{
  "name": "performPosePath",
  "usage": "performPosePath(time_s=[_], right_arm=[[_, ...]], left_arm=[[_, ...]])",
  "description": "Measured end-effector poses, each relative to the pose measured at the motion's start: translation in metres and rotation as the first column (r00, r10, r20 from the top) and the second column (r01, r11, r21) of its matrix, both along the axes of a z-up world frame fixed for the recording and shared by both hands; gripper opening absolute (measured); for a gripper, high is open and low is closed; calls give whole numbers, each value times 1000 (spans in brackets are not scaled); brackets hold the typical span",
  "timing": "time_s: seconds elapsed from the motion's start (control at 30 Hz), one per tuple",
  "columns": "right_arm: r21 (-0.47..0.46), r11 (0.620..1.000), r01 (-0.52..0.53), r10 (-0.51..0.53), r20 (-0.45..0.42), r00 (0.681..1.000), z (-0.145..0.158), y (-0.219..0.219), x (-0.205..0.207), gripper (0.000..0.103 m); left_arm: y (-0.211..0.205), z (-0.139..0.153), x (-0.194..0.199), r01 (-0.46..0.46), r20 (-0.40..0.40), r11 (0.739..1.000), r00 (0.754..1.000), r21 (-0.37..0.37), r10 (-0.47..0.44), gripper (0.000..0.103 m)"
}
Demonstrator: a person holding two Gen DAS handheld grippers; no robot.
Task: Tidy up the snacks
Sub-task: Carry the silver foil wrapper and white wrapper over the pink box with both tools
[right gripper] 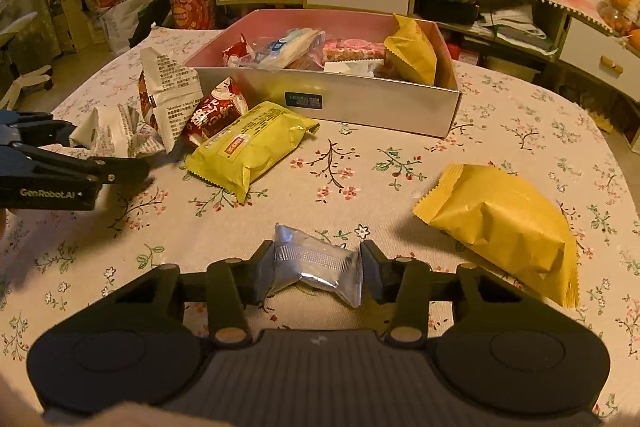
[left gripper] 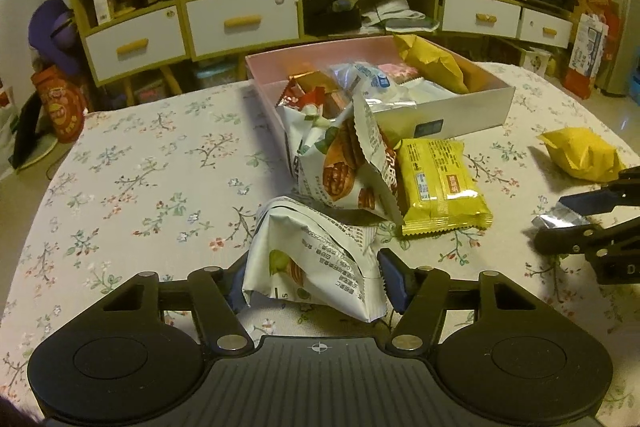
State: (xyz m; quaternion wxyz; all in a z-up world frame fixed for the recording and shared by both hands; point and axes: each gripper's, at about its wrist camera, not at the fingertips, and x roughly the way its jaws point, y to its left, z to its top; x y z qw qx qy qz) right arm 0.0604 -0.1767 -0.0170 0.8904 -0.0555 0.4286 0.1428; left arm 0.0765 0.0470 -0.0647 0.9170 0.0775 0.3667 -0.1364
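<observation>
While both claws sit low over the floral worktop [right gripper: 360,187], the left claw [left gripper: 312,285] is pinched on a crumpled white nut packet [left gripper: 316,267] at the near left, its length running away toward the box [right gripper: 328,99]. Farther right, the right claw [right gripper: 318,271] grips a small silver sachet [right gripper: 316,267] lying crosswise between its pads, the box lying beyond it, far and slightly left
</observation>
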Motion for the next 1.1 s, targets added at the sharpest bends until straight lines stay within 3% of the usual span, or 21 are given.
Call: performPosePath(time_s=[0.63, 1.1], right_arm=[[82, 997, 6, -7, 17, 1000, 29, 4, 4, 40], [166, 983, 75, -87, 66, 994, 61, 4, 30, 40]], left_arm=[[12, 33, -18, -4, 15, 999, 1000, -41, 4, 61], [-9, 76, -11, -7, 81, 990, 997, -139, 18, 61]])
